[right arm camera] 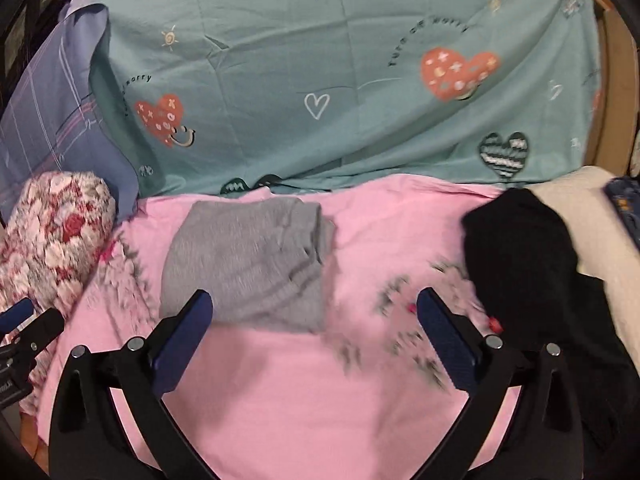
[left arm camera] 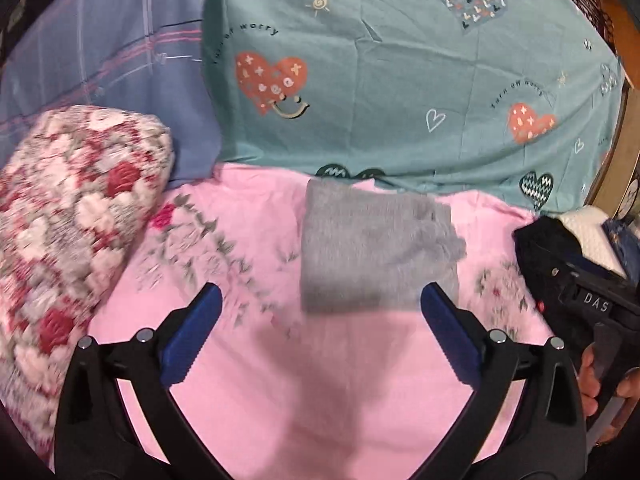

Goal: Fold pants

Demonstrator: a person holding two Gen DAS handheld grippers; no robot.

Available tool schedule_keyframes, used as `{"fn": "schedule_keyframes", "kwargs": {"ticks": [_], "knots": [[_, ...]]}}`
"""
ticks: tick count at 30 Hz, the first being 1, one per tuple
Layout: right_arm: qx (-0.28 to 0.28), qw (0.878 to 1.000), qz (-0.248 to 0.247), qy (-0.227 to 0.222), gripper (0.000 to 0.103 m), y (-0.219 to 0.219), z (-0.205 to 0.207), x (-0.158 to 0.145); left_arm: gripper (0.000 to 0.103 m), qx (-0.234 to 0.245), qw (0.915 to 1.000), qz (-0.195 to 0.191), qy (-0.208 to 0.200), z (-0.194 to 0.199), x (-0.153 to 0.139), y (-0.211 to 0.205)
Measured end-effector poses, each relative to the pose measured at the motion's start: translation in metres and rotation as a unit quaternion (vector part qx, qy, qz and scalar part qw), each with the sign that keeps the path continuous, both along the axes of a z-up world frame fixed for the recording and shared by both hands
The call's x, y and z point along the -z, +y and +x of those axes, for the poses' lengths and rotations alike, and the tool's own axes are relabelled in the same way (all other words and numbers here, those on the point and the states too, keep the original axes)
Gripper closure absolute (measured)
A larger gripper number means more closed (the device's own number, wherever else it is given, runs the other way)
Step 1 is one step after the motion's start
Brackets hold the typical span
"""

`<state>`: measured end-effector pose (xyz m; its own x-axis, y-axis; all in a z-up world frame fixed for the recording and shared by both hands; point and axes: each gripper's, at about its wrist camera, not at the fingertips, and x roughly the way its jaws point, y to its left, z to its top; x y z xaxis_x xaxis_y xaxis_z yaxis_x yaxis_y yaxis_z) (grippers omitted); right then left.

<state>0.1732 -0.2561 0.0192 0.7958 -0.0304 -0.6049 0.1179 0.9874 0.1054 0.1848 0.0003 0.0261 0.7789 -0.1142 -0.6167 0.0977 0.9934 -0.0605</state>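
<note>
1. Red-and-white floral padded fabric point(left arm camera: 68, 216) is seen bundled at the far left, resting on the pink sheet point(left arm camera: 248, 380)
2. Held above that sheet, the left hand-held gripper point(left arm camera: 320, 340) is spread wide, with nothing between its blue pads point(left arm camera: 192, 332)
3. Grey pants point(left arm camera: 372, 248) are found folded into a compact rectangle on the pink sheet, just ahead of both grippers and near the edge of the teal heart-print sheet point(left arm camera: 400, 80)
4. Likewise spread wide and empty, the right hand-held gripper point(right arm camera: 316, 340) is held just short of the pants
5. Black clothing point(right arm camera: 532, 280) is piled at the right, beside a cream cloth point(right arm camera: 592, 224)
</note>
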Motion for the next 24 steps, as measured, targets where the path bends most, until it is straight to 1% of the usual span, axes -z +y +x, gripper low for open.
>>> {"fn": "schedule_keyframes", "kwargs": {"ticks": [2,5,7,9,11,13,15,17,19,22,24], "knots": [[0.014,1.000,-0.025,-0.012,0.001,0.004,-0.034,0.007,0.002,-0.005,0.9999,0.013,-0.005,-0.027,0.009,-0.004],[0.021,0.998,-0.049,-0.027,0.001,0.010,-0.067,0.021,0.002,-0.010,0.9992,0.035,-0.018,-0.053,0.027,-0.016],[0.023,0.997,-0.055,-0.042,0.001,0.011,-0.085,0.031,0.002,-0.008,0.9984,0.049,-0.027,-0.059,0.040,-0.026],[0.029,0.997,-0.055,-0.054,0.001,0.011,-0.095,0.041,0.002,0.000,0.9983,0.045,-0.036,-0.066,0.050,-0.027],[0.031,0.997,-0.053,-0.050,0.001,0.010,-0.096,0.048,0.002,0.009,0.9985,0.032,-0.043,-0.068,0.057,-0.026],[0.026,0.997,-0.053,-0.044,0.001,0.011,-0.095,0.053,0.002,0.003,0.9984,0.036,-0.042,-0.066,0.062,-0.024],[0.025,0.997,-0.064,-0.045,0.001,0.013,-0.096,0.056,0.002,-0.003,0.9984,0.041,-0.039,-0.063,0.067,-0.023],[0.027,0.996,-0.075,-0.049,0.001,0.014,-0.097,0.059,0.002,-0.007,0.9990,0.036,-0.026,-0.058,0.072,-0.020],[0.023,0.996,-0.074,-0.042,0.001,0.015,-0.097,0.062,0.002,-0.006,0.9994,0.031,-0.012,-0.054,0.076,-0.018],[0.013,0.998,-0.061,-0.032,0.001,0.016,-0.096,0.064,0.002,-0.008,0.9995,0.031,-0.005,-0.052,0.079,-0.019],[0.012,0.998,-0.061,-0.030,0.001,0.017,-0.097,0.065,0.002,-0.010,0.9994,0.032,-0.004,-0.052,0.081,-0.019]]}}
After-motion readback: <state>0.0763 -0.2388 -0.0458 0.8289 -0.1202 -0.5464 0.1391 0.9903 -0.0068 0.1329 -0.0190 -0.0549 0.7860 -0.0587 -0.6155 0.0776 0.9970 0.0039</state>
